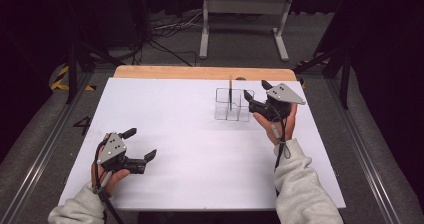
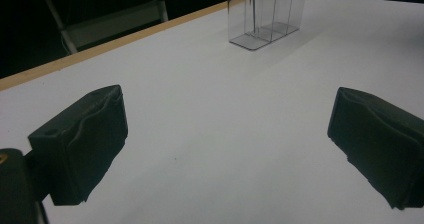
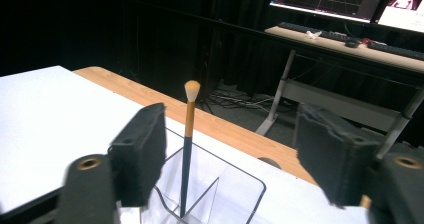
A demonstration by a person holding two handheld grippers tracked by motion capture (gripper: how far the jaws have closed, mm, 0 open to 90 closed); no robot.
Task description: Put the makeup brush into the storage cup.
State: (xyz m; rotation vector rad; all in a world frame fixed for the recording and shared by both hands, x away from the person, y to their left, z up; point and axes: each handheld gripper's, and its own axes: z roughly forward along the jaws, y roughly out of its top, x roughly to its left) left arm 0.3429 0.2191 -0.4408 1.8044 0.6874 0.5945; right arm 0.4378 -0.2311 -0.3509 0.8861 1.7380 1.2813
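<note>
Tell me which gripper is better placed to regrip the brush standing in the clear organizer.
Right. The right gripper sits open beside the clear organizer, the brush between its jaws; the left gripper is far across the table.

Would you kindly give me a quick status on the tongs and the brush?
Right tongs open, nothing between them, beside the clear holder. Brush upright in the holder, bristles up. Left tongs open over bare table. Nothing in the way.
</note>
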